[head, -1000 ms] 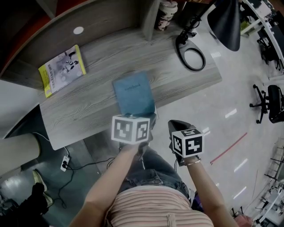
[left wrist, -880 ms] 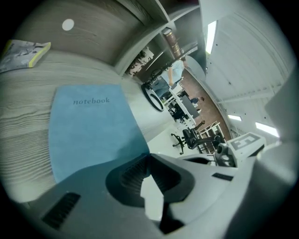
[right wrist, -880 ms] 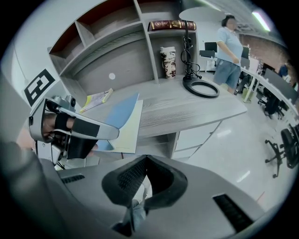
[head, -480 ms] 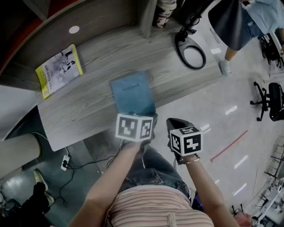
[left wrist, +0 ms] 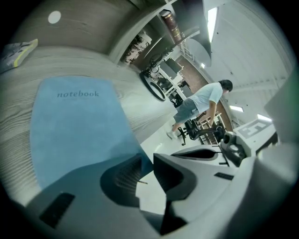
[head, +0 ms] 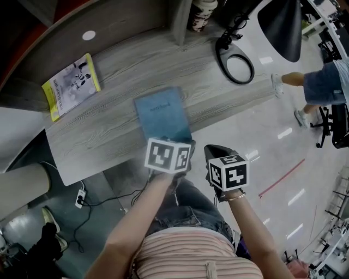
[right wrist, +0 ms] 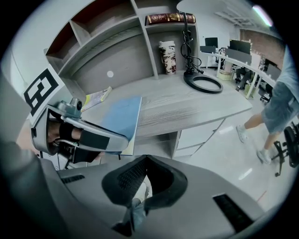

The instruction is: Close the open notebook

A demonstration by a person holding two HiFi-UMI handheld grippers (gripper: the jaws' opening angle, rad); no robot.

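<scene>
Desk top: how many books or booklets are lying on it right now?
2. The blue notebook lies closed near the front edge of the desk. A yellow-edged magazine lies toward the back left. Nothing seems to hide another.

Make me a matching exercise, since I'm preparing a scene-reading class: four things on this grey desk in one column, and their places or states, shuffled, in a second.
On the grey wood-grain desk, sides as the head view shows them.

Things:
1. blue notebook
2. yellow-edged printed booklet
3. black ring-shaped stand base
4. pale patterned cup

Places or states:
A. at the back, beside the shelf upright
B. closed, flat, near the front edge
C. towards the left end
D. towards the right end

Pairs: 1-B, 2-C, 3-D, 4-A.
</scene>
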